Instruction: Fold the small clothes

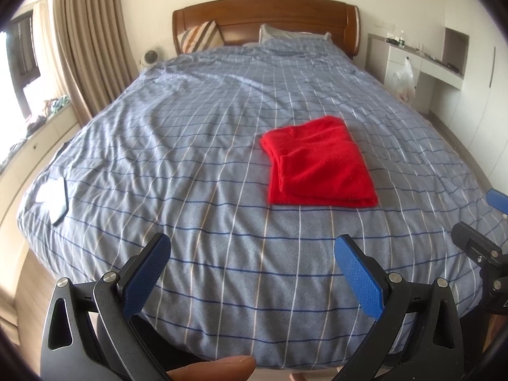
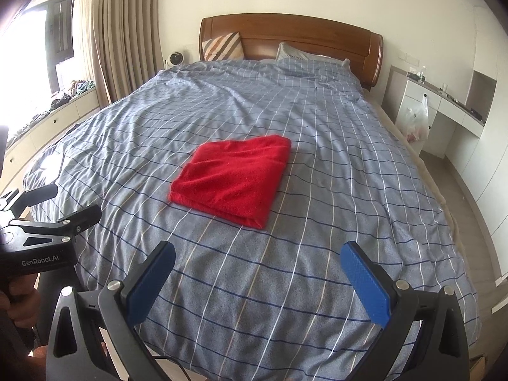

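A red cloth (image 1: 317, 163) lies folded into a flat rectangle on the blue checked bed cover (image 1: 190, 146); it also shows in the right wrist view (image 2: 233, 176). My left gripper (image 1: 252, 247) is open and empty, held back over the foot of the bed, below and left of the cloth. My right gripper (image 2: 257, 255) is open and empty, also over the foot of the bed, below the cloth. Neither touches the cloth.
A white flat item (image 1: 54, 195) lies at the bed's left edge. Pillows (image 1: 200, 36) lean on the wooden headboard (image 1: 266, 12). A desk with a plastic bag (image 1: 403, 79) stands at the right; a window bench and curtains (image 1: 82, 41) at the left.
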The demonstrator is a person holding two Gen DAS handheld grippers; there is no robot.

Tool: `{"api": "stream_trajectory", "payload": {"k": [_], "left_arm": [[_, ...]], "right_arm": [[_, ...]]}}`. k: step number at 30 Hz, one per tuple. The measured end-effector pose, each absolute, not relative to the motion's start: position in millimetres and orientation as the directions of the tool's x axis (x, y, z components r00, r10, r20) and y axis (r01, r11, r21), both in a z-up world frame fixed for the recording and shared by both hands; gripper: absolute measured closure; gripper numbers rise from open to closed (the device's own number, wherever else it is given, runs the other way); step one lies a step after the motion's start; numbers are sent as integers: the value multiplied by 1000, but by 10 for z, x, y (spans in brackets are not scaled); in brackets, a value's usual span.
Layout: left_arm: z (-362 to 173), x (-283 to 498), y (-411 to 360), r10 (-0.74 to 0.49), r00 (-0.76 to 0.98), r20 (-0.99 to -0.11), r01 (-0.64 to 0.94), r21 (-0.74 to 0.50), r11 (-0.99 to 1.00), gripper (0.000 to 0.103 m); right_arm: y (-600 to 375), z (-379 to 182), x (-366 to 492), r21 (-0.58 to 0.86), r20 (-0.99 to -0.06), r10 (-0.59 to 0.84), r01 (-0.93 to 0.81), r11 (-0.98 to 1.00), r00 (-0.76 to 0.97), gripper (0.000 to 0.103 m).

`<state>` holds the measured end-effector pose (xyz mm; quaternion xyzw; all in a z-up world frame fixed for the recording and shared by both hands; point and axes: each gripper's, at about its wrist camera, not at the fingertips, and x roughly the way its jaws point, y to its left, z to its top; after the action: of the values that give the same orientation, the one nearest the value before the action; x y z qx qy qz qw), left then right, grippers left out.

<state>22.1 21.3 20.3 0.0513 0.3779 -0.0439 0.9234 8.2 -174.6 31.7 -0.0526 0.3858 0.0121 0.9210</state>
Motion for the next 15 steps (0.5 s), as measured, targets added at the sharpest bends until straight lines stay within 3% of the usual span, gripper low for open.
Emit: {"api": "stream_trajectory", "payload": {"k": [15], "left_arm": [[199, 232, 196, -54, 699, -713, 131, 53, 990, 0]], "right_arm": [[-1667, 321, 68, -86, -727, -2, -88, 992, 686, 1]]}}
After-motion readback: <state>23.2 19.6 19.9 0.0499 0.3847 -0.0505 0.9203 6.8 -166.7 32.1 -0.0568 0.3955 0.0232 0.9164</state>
